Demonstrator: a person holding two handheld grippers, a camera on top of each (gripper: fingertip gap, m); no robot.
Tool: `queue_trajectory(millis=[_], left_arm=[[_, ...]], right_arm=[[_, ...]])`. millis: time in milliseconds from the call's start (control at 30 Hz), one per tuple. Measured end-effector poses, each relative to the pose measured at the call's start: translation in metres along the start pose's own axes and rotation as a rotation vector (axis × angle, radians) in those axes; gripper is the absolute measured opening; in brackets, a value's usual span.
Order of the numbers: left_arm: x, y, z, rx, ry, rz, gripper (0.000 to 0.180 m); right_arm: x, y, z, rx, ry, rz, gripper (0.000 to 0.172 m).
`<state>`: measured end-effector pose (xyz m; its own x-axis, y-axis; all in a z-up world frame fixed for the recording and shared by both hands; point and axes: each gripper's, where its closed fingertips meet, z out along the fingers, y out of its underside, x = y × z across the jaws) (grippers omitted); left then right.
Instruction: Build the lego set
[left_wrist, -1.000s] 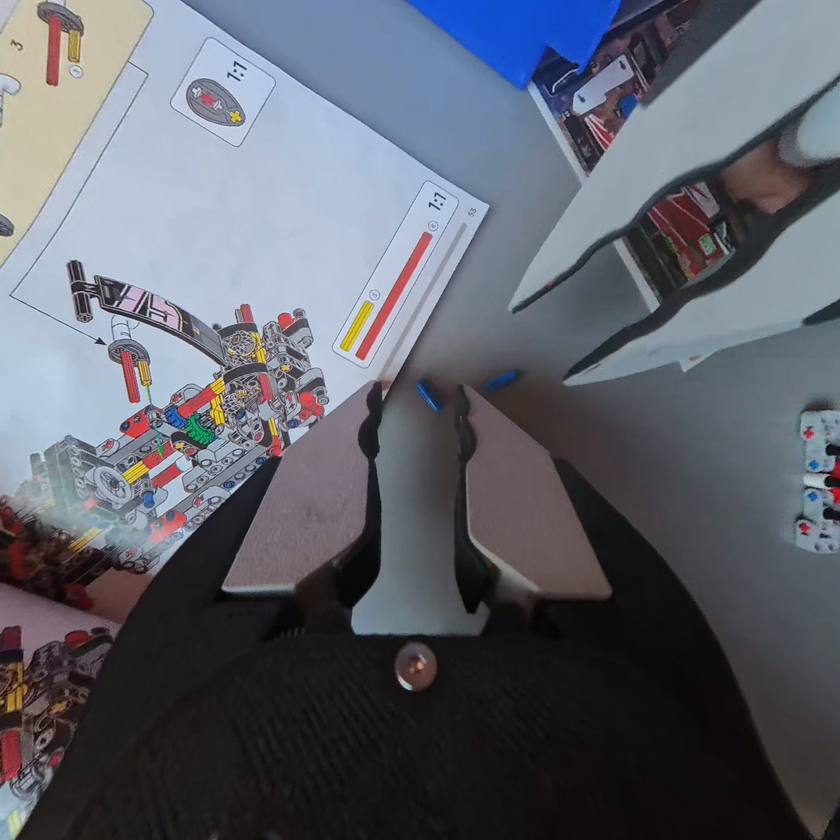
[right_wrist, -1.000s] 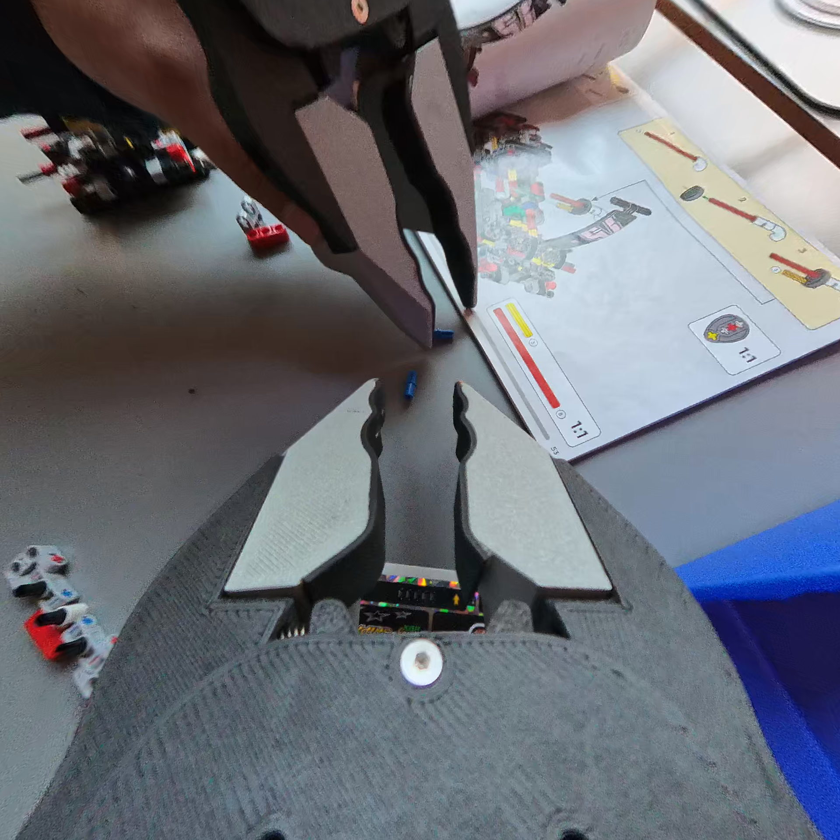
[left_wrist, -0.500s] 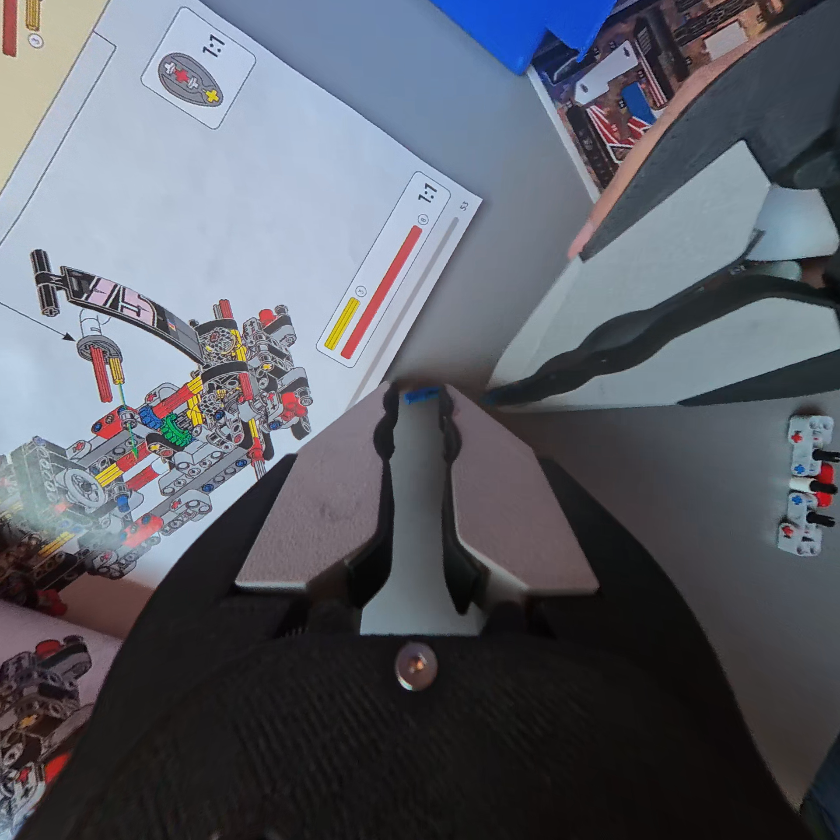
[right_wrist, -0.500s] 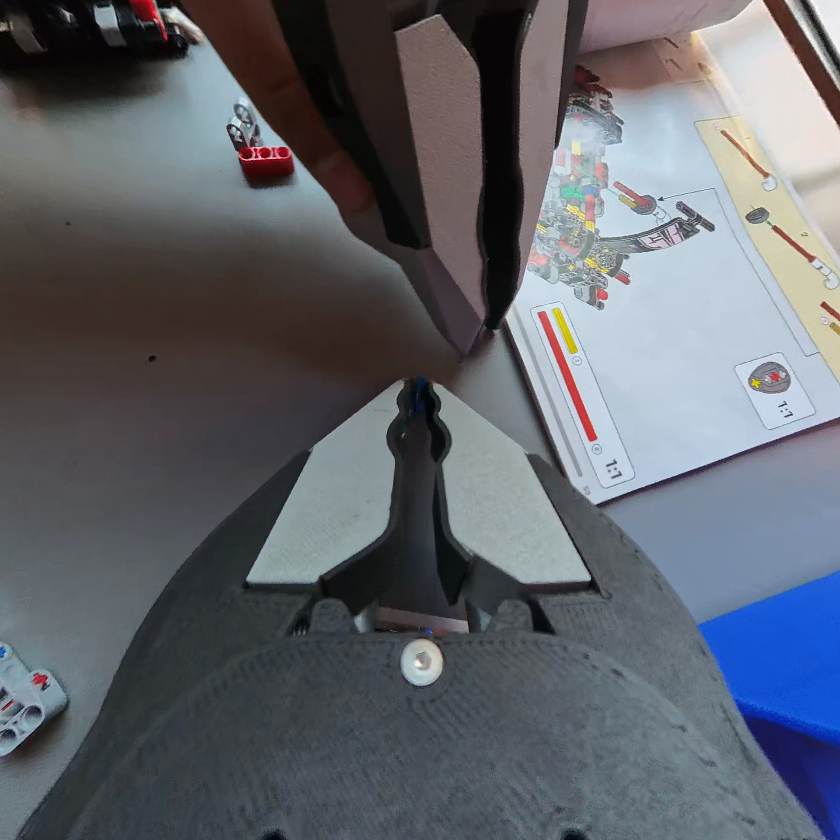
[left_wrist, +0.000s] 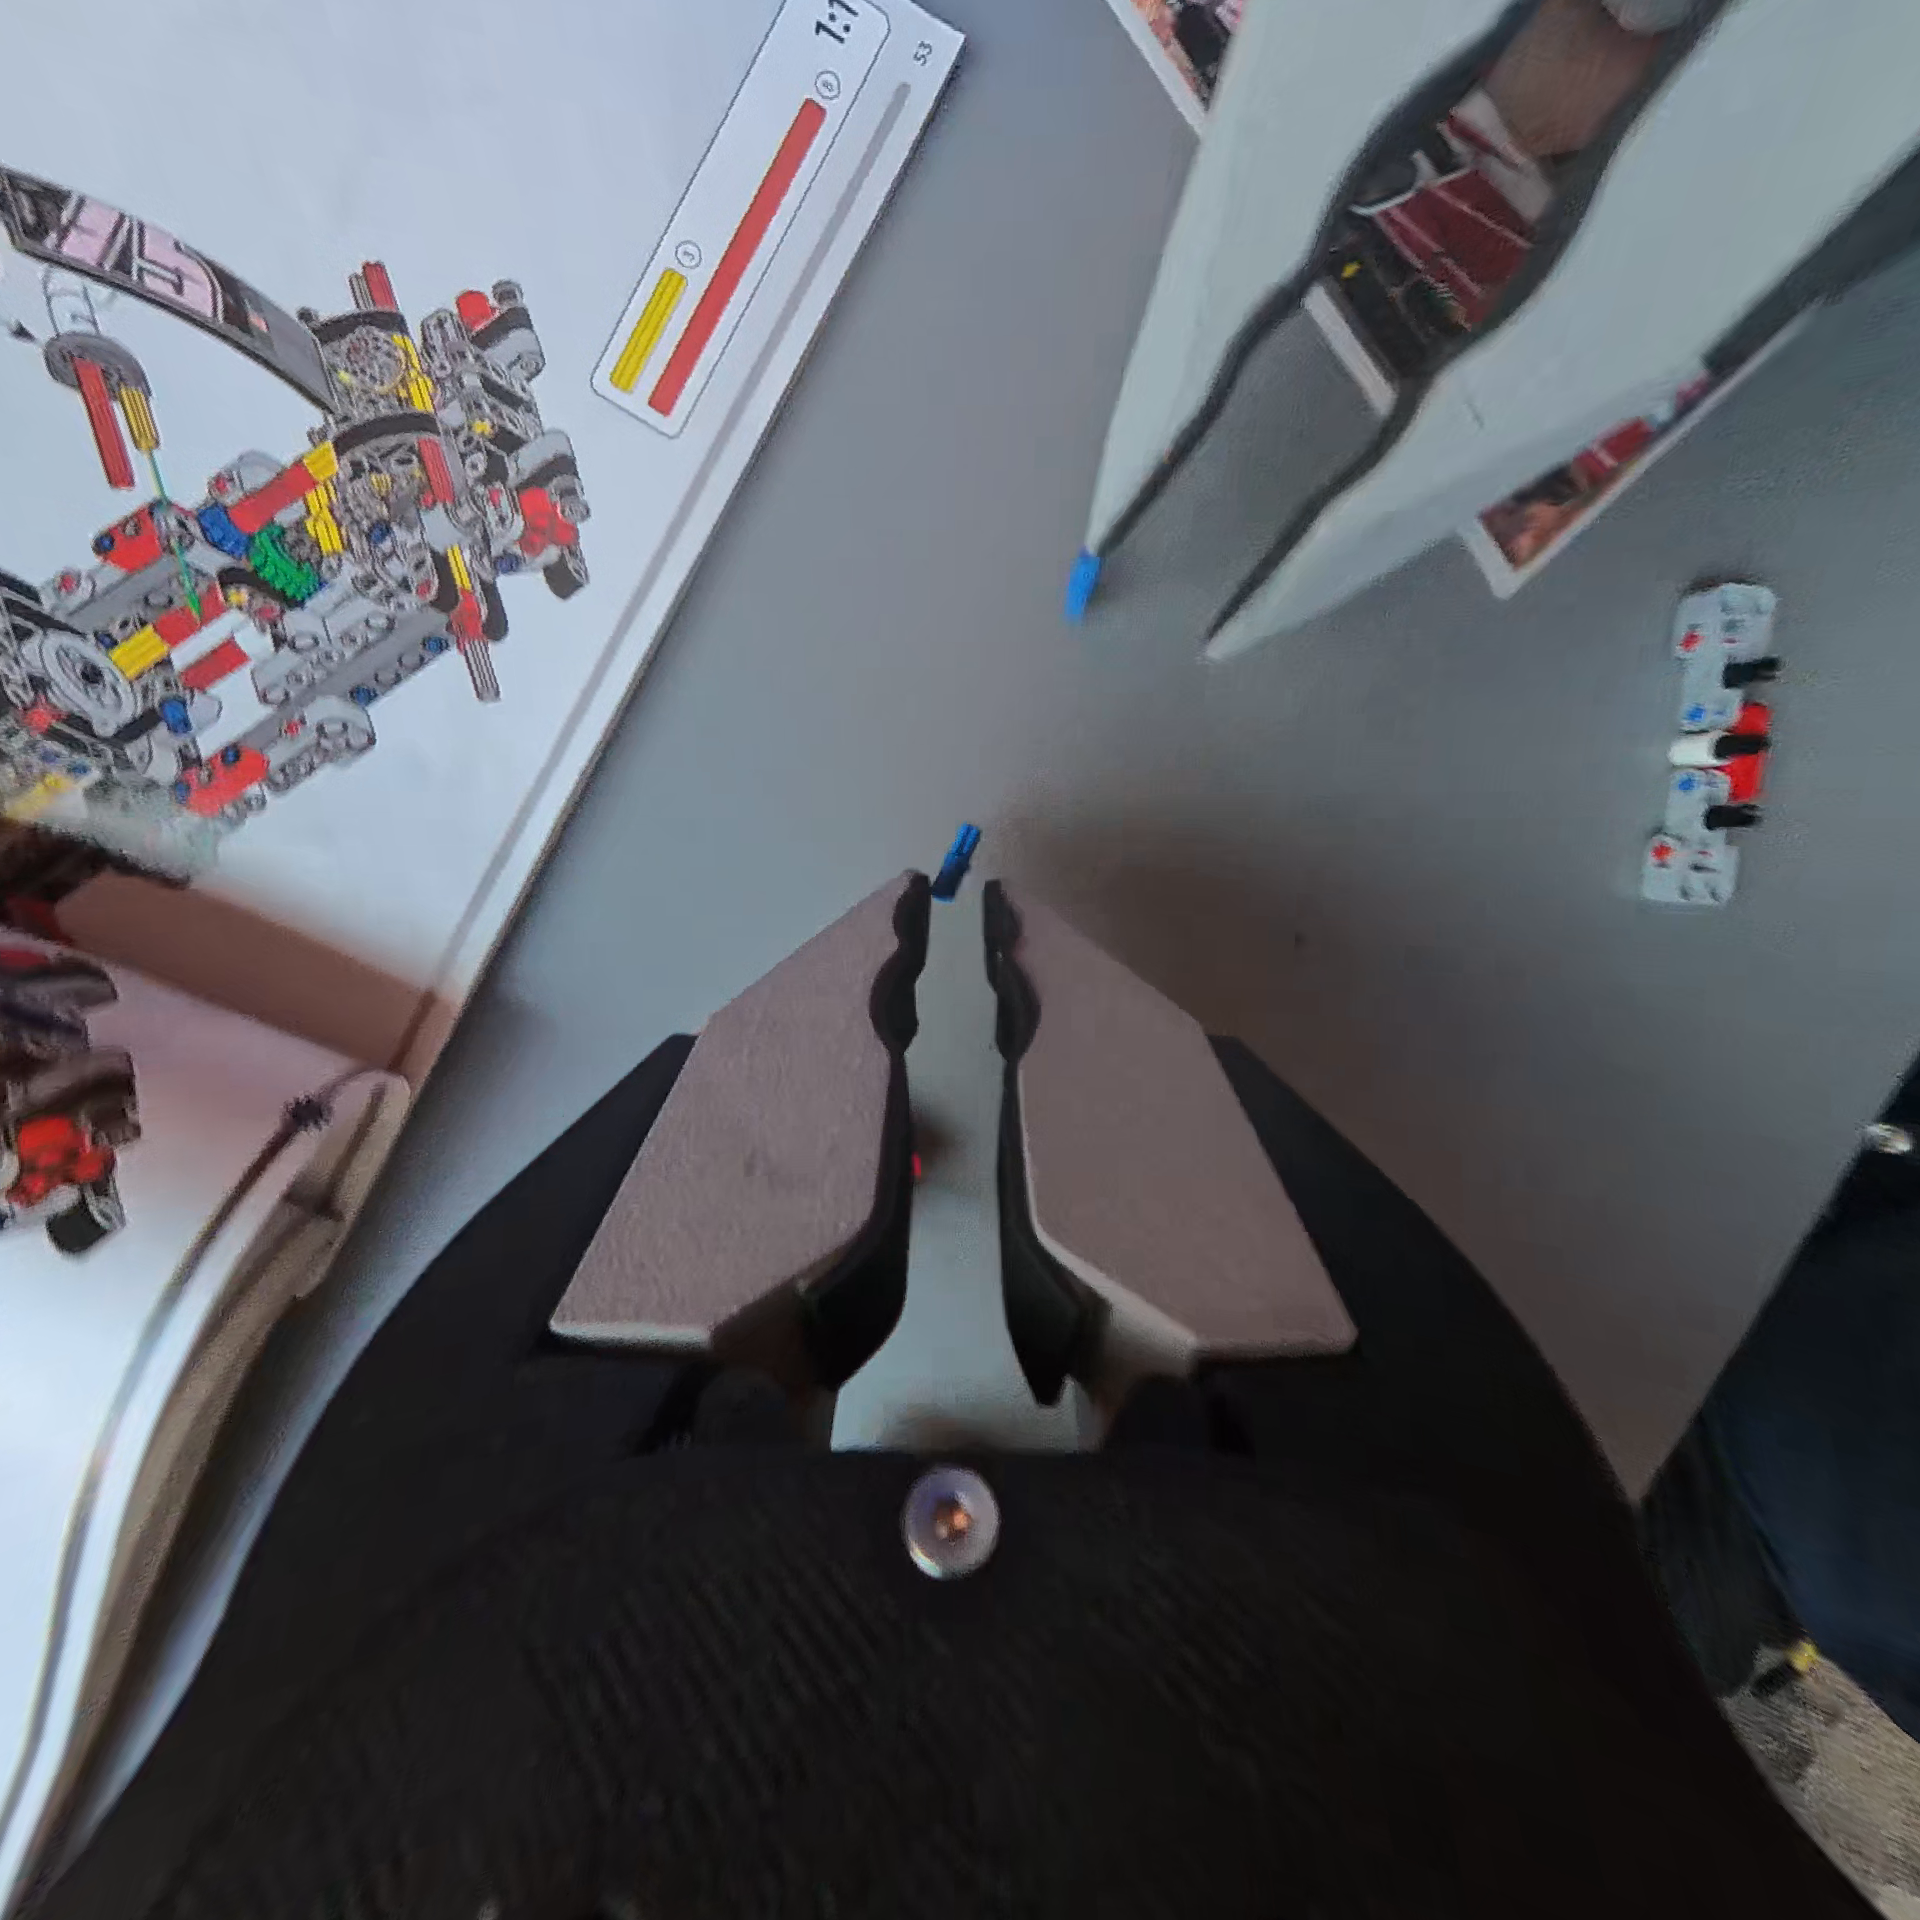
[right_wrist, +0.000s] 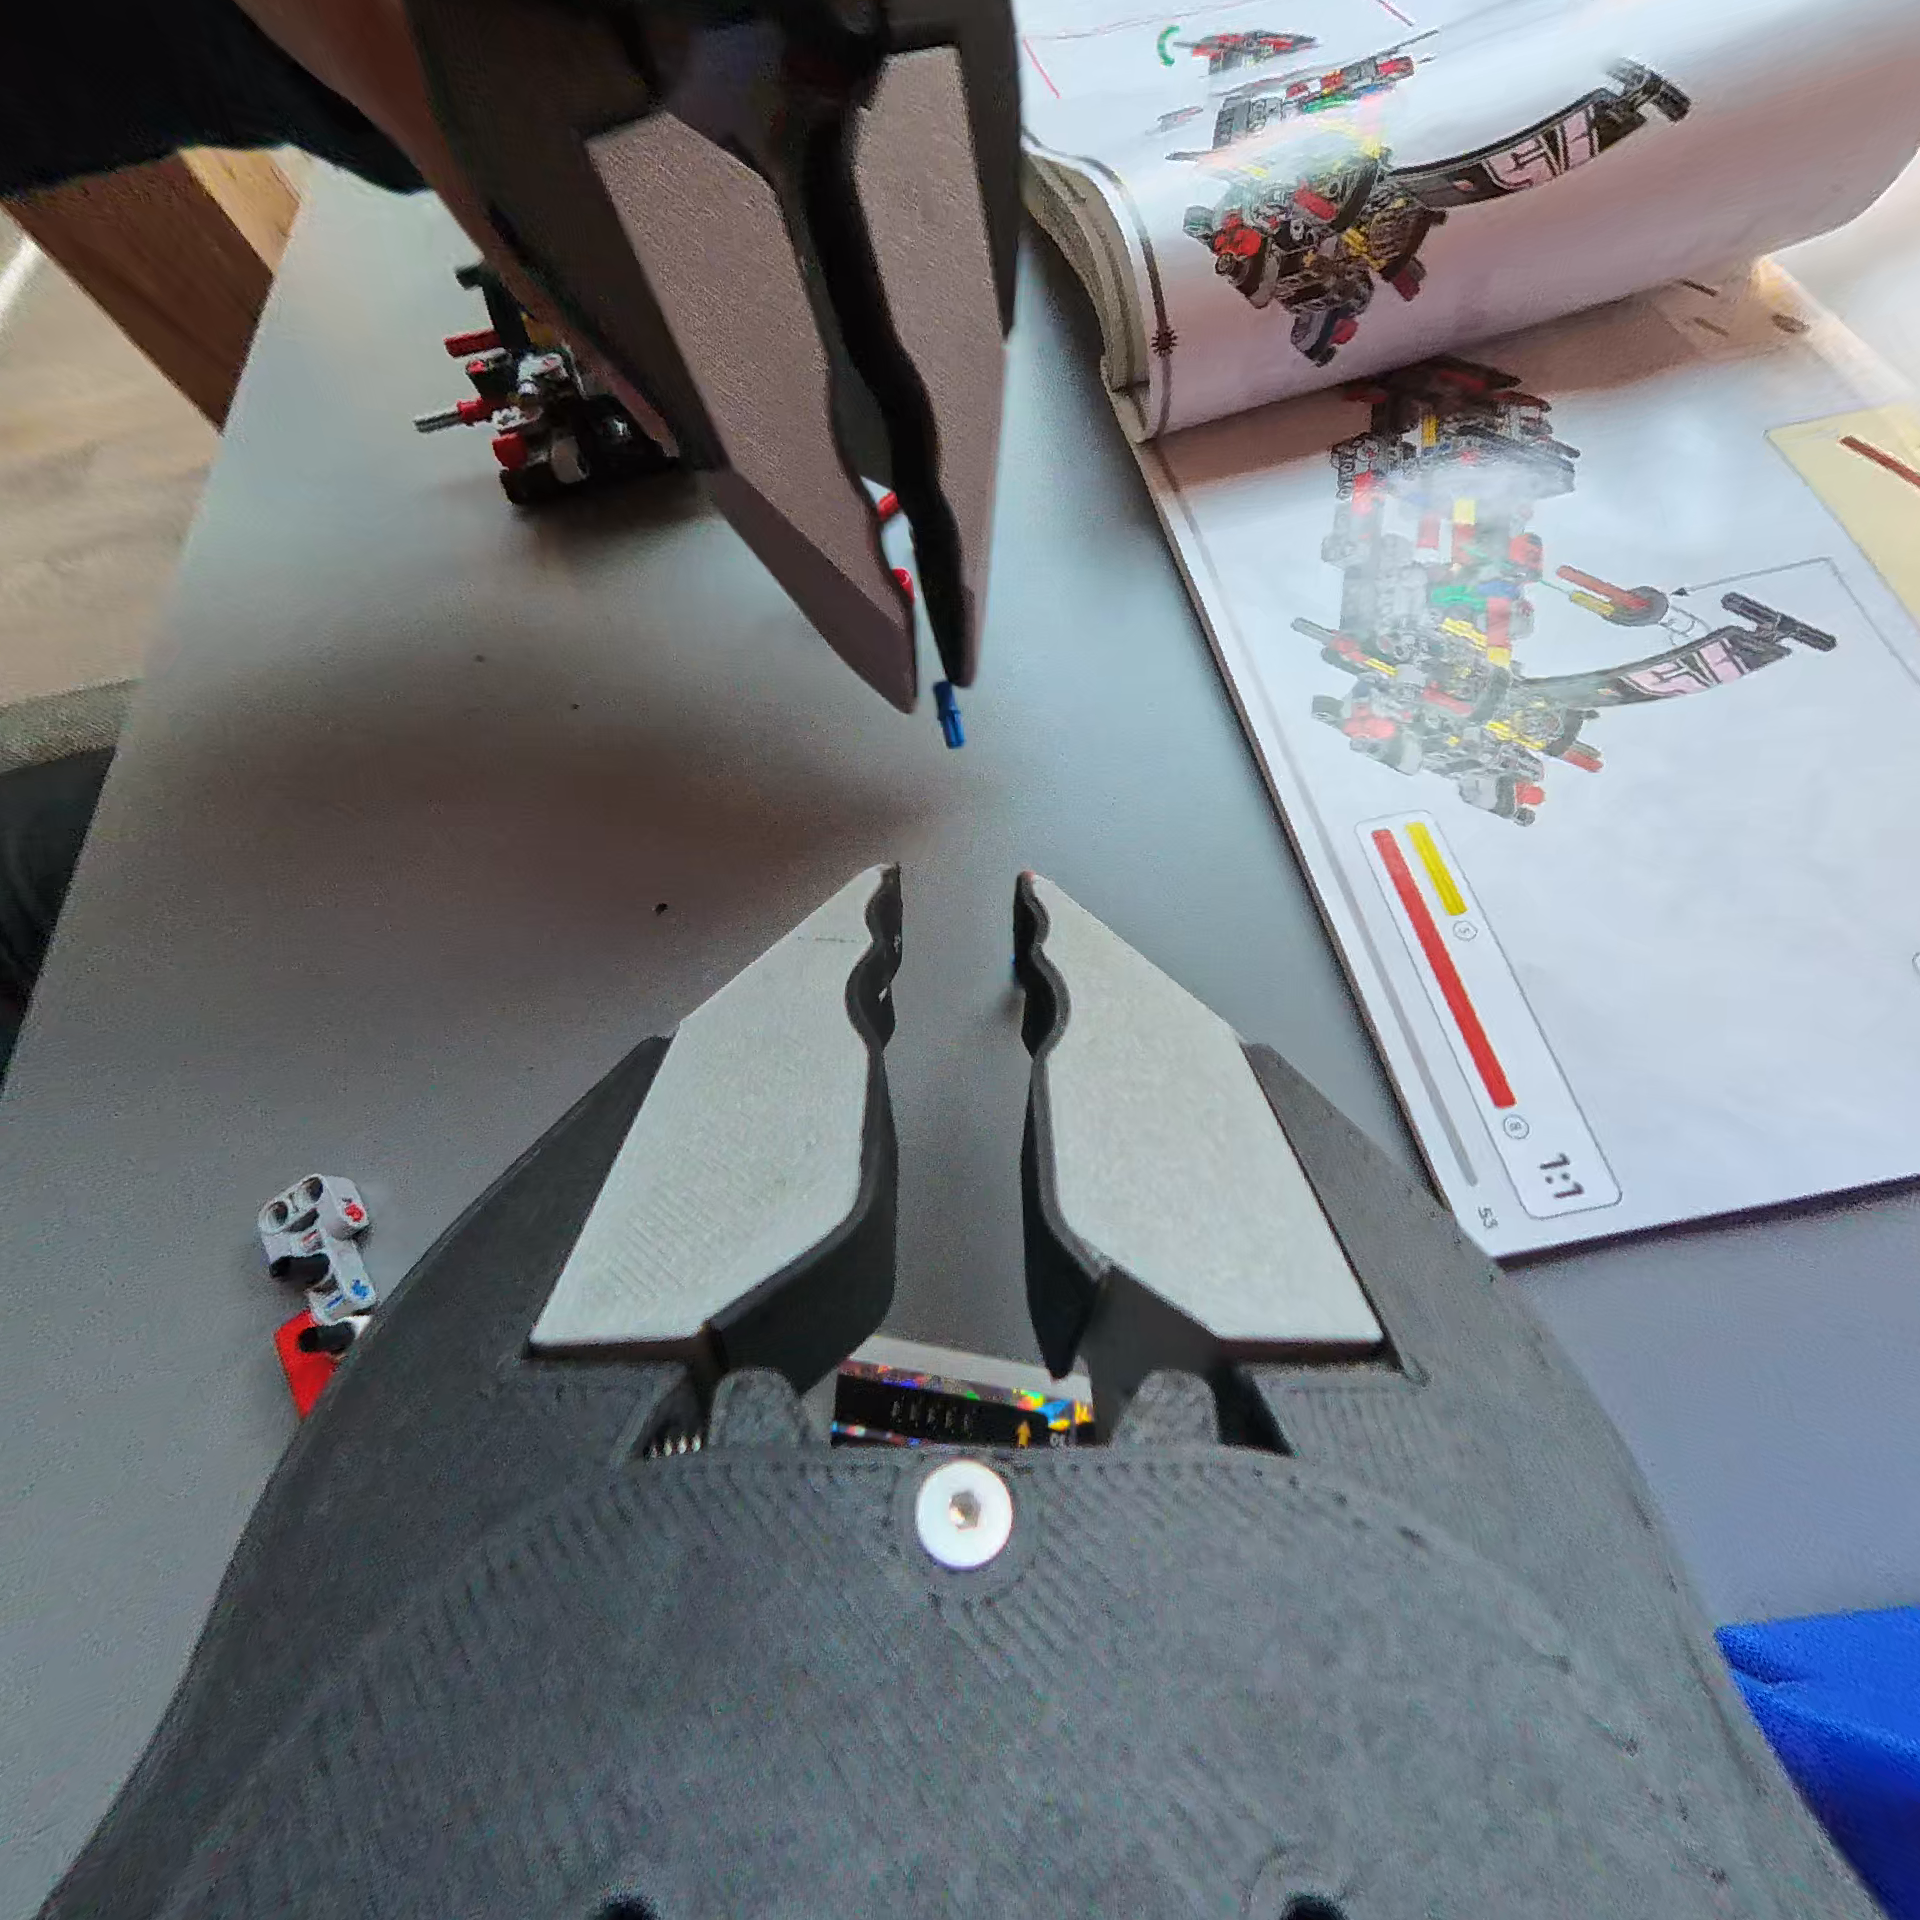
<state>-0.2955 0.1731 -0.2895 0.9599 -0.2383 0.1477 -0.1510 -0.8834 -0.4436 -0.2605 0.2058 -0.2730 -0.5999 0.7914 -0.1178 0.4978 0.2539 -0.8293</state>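
The left gripper (left_wrist: 957, 885), with brownish-grey flat fingers on a black ribbed body, fills the lower centre of its own view and comes down from the upper centre of the right wrist view (right_wrist: 938, 691). Its fingers stand close together, and a small blue plastic pin (left_wrist: 956, 862) sticks out from between their tips. In the right wrist view the same pin (right_wrist: 948, 713) hangs from those tips clear of the grey tabletop (right_wrist: 416, 831), pinched at its upper end.

The right gripper (right_wrist: 958, 883), with pale grey fingers on a dark grey ribbed body, fills the lower centre of its view, its fingers apart with bare table showing between them. In the left wrist view it reaches in from the upper right (left_wrist: 1153, 597). A second small blue pin (left_wrist: 1082, 582) sits against the tip of one finger there; whether it touches the pad cannot be told.

An open instruction booklet with a coloured model drawing (right_wrist: 1558, 727) lies right of centre in the right wrist view and in the upper left of the left wrist view (left_wrist: 312, 416). A white, red and black brick assembly (left_wrist: 1709, 743) lies at the right edge of the left wrist view. A partly built black and red model (right_wrist: 540, 416) stands in the upper left behind the left gripper. A blue bin (right_wrist: 1829, 1745) shows at the lower right corner.
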Motion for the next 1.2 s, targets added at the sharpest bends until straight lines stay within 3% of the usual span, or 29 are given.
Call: queue_trajectory(millis=[167,300,433,600,700,767,800,1000,1200], left_arm=[[0.006,0.015,-0.008,0.023,0.022,-0.050,0.012],[0.014,0.019,-0.019,0.063,-0.007,-0.044,0.013],[0.020,0.032,-0.048,0.128,-0.078,-0.053,0.014],[0.047,0.057,-0.091,0.269,-0.123,-0.077,0.014],[0.068,0.080,-0.103,0.317,-0.133,-0.082,0.013],[0.085,0.095,-0.107,0.346,-0.111,-0.081,0.013],[0.093,0.102,-0.107,0.360,-0.098,-0.085,0.013],[0.130,0.134,-0.107,0.444,-0.027,-0.147,0.009],[0.174,0.146,-0.095,0.521,0.063,-0.175,0.006]], right_arm=[[-0.008,0.008,0.005,-0.038,-0.096,0.115,0.024],[0.014,0.000,-0.012,-0.018,0.051,0.123,0.024],[0.032,0.030,-0.038,-0.142,0.172,0.219,0.031],[0.048,0.063,-0.052,-0.257,0.367,0.251,0.022],[0.047,0.071,-0.058,-0.269,0.402,0.281,0.020],[0.048,0.072,-0.057,-0.256,0.409,0.271,0.008],[0.050,0.073,-0.057,-0.248,0.426,0.257,0.001],[0.043,0.069,-0.053,-0.200,0.360,0.318,0.000],[0.011,0.020,-0.015,-0.130,0.206,0.301,0.000]])
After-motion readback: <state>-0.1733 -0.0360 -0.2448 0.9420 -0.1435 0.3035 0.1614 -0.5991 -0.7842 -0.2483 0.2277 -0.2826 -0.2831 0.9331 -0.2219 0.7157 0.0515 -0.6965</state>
